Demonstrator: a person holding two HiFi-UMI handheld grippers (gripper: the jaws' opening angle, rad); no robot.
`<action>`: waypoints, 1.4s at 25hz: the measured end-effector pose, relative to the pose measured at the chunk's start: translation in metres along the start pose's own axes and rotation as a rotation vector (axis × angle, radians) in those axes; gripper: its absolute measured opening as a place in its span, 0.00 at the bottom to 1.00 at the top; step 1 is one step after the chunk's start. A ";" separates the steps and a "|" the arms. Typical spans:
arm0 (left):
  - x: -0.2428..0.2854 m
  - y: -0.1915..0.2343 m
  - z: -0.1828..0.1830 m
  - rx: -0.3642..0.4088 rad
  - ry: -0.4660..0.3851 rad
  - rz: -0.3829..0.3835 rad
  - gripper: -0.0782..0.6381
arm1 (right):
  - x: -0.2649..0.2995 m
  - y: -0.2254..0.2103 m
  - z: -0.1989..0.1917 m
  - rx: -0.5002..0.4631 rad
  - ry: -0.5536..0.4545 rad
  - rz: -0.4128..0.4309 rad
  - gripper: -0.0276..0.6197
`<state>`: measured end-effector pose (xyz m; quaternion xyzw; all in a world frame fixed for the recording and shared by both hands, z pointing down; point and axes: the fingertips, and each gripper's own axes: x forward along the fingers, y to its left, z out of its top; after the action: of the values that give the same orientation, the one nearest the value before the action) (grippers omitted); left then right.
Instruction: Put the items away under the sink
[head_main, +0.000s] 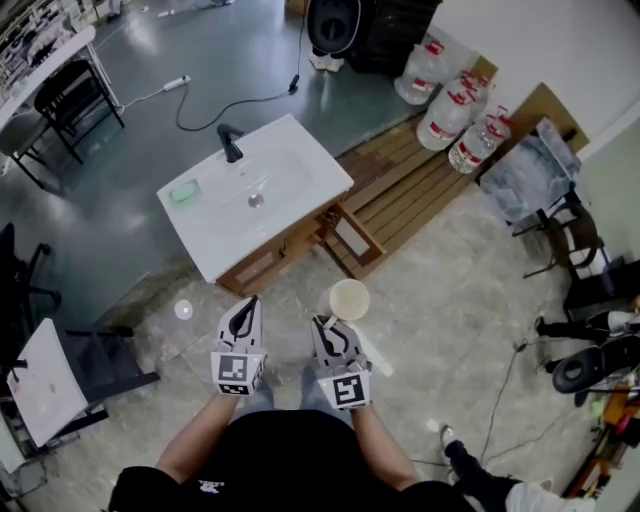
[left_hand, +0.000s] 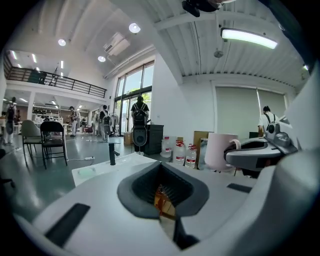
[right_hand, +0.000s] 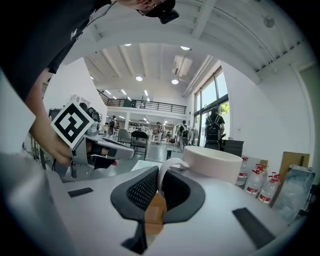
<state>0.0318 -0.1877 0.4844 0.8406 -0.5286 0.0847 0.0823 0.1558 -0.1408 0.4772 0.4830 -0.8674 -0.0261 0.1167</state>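
A white sink (head_main: 215, 235) with a black faucet (head_main: 230, 143) tops a wooden cabinet whose door (head_main: 352, 238) stands swung out on the right. My right gripper (head_main: 326, 327) is shut on the handle of a cream mug (head_main: 349, 298), held upright above the floor in front of the cabinet. In the right gripper view the handle (right_hand: 165, 172) runs between the pads (right_hand: 142, 190), with the mug body (right_hand: 212, 162) beyond. My left gripper (head_main: 243, 306) hangs beside it, jaws together with nothing in them. The mug (left_hand: 220, 150) also shows in the left gripper view.
A green soap bar (head_main: 184, 192) lies on the sink's left rim. Water bottles (head_main: 455, 110) and a wooden pallet (head_main: 410, 185) sit behind the cabinet. Black chairs (head_main: 70, 95) stand at the left, a white board (head_main: 45, 380) lower left, stands and cables at the right.
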 end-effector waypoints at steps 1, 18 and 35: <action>0.009 -0.006 0.000 -0.005 0.002 0.015 0.12 | 0.000 -0.011 -0.004 0.001 -0.002 0.011 0.08; 0.110 -0.017 -0.076 -0.031 0.040 0.086 0.12 | 0.064 -0.090 -0.103 0.014 0.042 0.062 0.08; 0.229 0.029 -0.342 -0.003 -0.030 0.083 0.12 | 0.202 -0.062 -0.396 -0.050 -0.002 0.093 0.08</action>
<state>0.0850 -0.3227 0.8708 0.8190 -0.5643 0.0746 0.0721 0.1952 -0.3174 0.8879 0.4389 -0.8882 -0.0425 0.1289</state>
